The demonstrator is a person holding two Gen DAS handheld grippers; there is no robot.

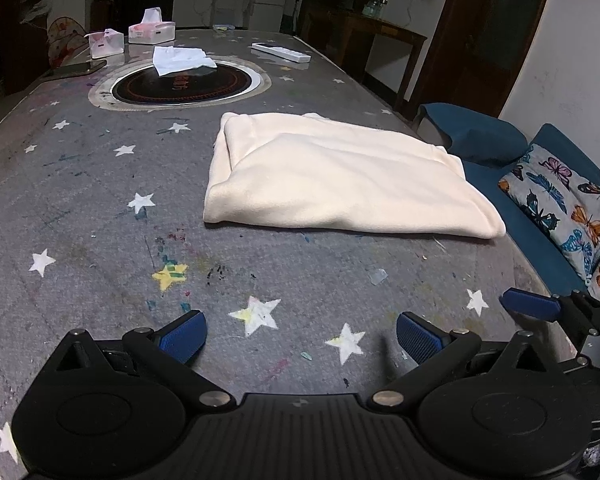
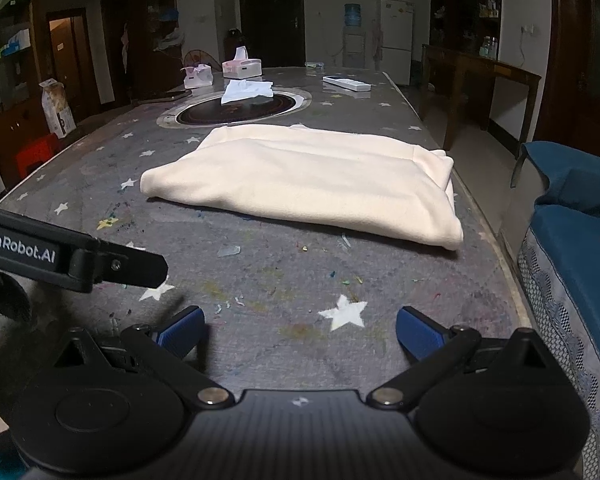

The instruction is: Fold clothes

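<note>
While both grippers hang low over the near end of the table, the cream folded garment lies flat in the middle of each frame, well apart from either tool. Seen from the left wrist, the left gripper fills the bottom of the frame with its blue-padded fingers spread wide and nothing between them, only the grey star-printed tablecloth below. At the lower right edge of that view, the right gripper's blue fingertip pokes in near the table edge. From the right wrist, the right gripper also stands wide open and empty at the bottom of the frame, and the left gripper's black body, lettered "GenRobot.AI", reaches in from the left edge. The garment is folded into a thick rectangle, its rounded fold facing the cameras, one end close to the table's right edge. Beyond it, toward the upper middle of the frames, a round black induction hob is set into the table, with a crumpled white tissue lying on its far rim. Farther back stand two tissue boxes, and a white remote control lies to the upper right. A blue sofa with a butterfly-print cushion sits at the right edge.
</note>
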